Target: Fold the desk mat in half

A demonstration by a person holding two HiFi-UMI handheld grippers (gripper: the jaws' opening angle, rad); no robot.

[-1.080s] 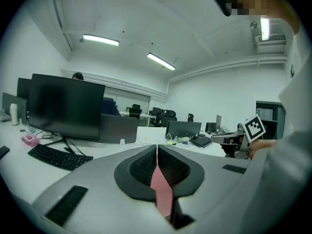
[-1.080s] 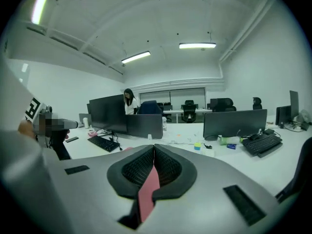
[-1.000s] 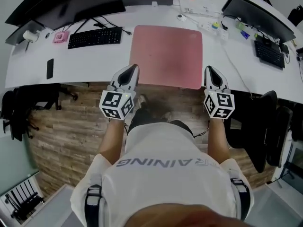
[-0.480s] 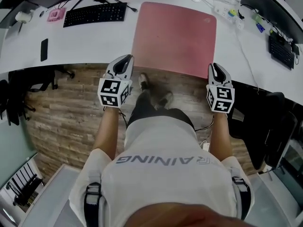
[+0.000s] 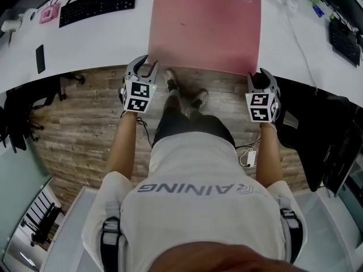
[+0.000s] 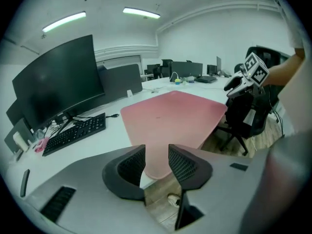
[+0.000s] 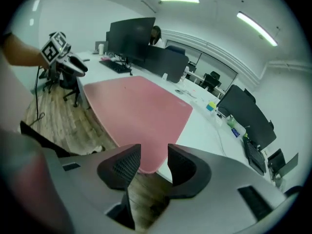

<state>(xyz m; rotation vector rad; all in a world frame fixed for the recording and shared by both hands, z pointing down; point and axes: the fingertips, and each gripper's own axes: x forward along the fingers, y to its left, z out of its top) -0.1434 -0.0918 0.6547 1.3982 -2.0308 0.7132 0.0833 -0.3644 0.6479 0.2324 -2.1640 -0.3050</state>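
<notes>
Mat: a pink rectangular desk mat (image 5: 204,27) with rounded corners lies flat and unfolded. Its surface is plain, with one small dark speck on the left half.
Location: it sits on the curved white desk (image 5: 102,44), right of the black keyboard (image 5: 99,4). Its near edge runs along the desk's front edge, and both near corners seem to jut slightly past it.
Left gripper (image 5: 146,67): at the mat's near left corner, jaws opening. The pads are apart and press on nothing.
Right gripper (image 5: 262,75): at the near right corner, jaws likewise opening, with nothing clamped.
Cut off: the mat's far left corner meets the top edge of the head view.
Hard to tell: in each gripper view a near corner shows in the gap between the pads. Whether it lies inside the jaws or just ahead of them is unclear.
</notes>
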